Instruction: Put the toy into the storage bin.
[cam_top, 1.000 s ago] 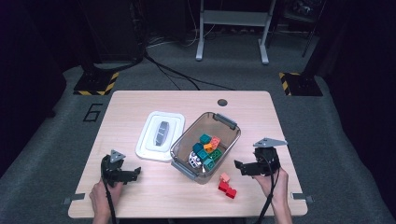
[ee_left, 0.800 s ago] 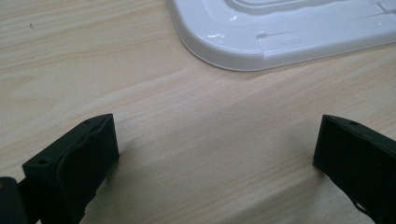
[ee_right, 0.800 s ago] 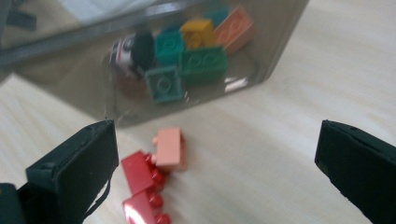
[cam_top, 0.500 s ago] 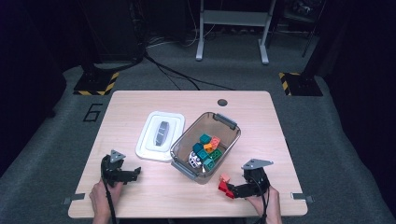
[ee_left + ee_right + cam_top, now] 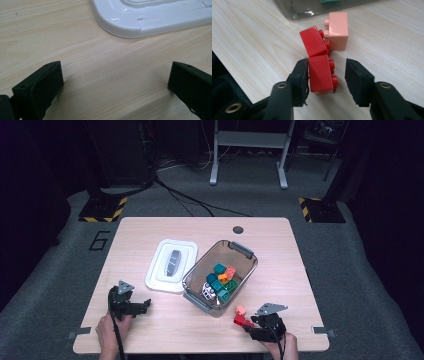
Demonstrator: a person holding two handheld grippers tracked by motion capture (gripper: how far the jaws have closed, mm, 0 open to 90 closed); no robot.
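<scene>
Right gripper (image 5: 327, 75) at the desk's (image 5: 280, 245) near right edge, jaws just closing around the red block (image 5: 320, 73), one pad not yet touching; left gripper (image 5: 115, 82) released, empty, near left corner.

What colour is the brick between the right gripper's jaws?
Red brick; clearest in the right gripper view.
</scene>
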